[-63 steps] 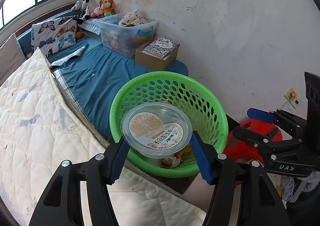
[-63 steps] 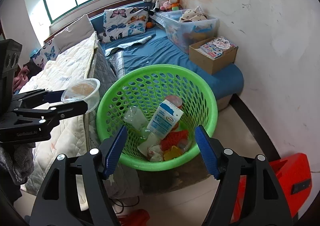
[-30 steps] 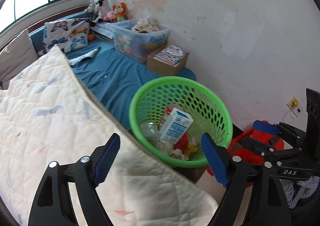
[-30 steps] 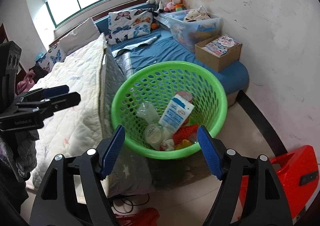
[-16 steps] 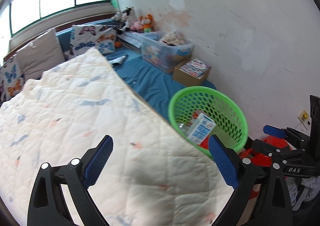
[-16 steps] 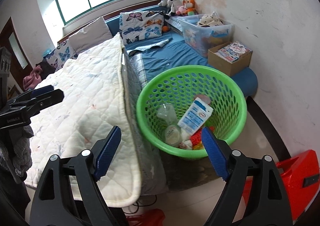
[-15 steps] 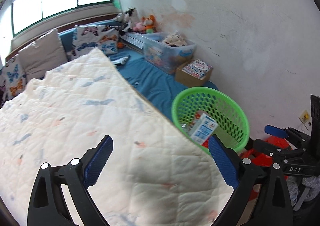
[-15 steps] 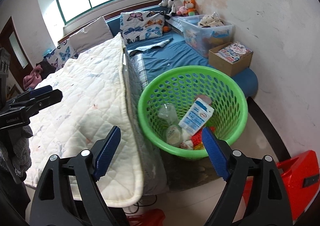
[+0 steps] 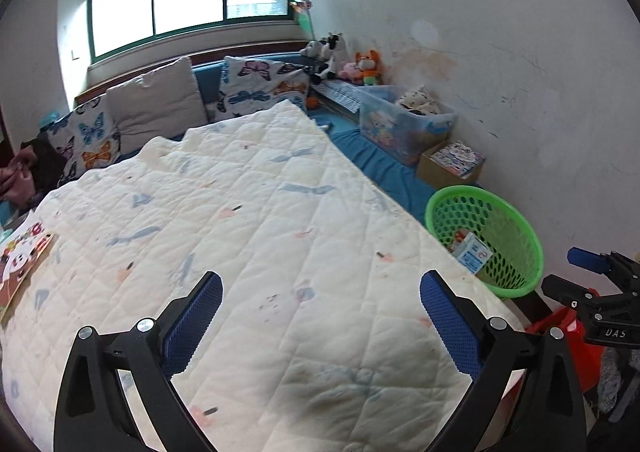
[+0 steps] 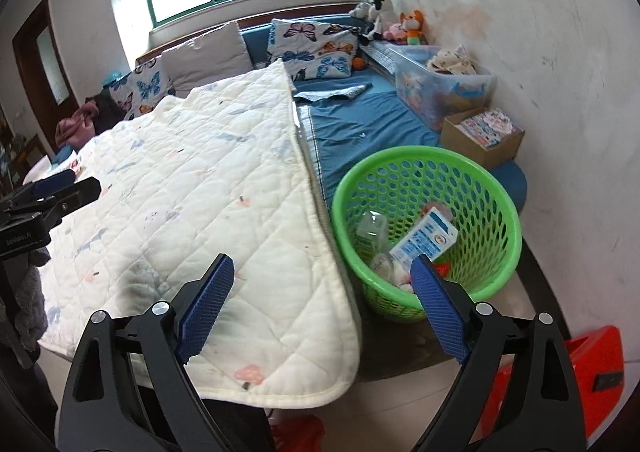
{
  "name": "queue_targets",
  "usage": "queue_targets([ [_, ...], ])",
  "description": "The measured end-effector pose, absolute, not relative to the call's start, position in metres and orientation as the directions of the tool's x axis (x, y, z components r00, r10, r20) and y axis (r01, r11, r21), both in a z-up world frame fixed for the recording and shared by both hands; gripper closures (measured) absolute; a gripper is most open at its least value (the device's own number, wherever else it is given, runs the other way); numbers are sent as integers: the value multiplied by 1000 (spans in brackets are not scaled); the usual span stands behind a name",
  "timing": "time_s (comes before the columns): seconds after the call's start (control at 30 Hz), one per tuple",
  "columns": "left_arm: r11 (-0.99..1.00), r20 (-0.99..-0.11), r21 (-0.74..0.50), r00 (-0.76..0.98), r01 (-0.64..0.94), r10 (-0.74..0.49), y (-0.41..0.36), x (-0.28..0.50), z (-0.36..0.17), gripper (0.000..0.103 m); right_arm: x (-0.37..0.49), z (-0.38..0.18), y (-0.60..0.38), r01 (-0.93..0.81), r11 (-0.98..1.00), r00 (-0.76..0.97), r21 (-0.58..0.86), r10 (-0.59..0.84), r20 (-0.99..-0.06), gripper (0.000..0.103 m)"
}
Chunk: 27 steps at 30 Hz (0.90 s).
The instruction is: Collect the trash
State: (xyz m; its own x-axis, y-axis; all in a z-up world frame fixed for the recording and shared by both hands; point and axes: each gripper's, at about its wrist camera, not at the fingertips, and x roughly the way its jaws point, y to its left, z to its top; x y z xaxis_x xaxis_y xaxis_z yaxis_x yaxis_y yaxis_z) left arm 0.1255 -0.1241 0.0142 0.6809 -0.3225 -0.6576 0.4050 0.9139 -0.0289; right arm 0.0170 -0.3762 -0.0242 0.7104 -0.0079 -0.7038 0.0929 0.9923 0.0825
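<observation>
hovering with jaws wide open and empty, the left gripper (image 9: 320,304) and right gripper (image 10: 322,284) face light, crushable cartons in the green perforated plastic basket (image 10: 496,188), best pinched across flat sides.

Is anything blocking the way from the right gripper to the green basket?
Nothing visible does. The right gripper is open and empty, and the green basket sits just ahead with its top uncovered. The white quilt hangs beside the basket, to its left.
</observation>
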Motion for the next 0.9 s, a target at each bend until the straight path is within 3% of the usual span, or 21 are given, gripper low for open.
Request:
queue_targets([
  [0.3,948,-638,-60,719,312,-277,-72,109,12,7,14,-22,-340,45,997,728,63,11,-685,5],
  [0.9,979,-601,-71,775,191,-195,-23,85,11,7,9,-26,-312,20,998,753,61,25,-658,4],
])
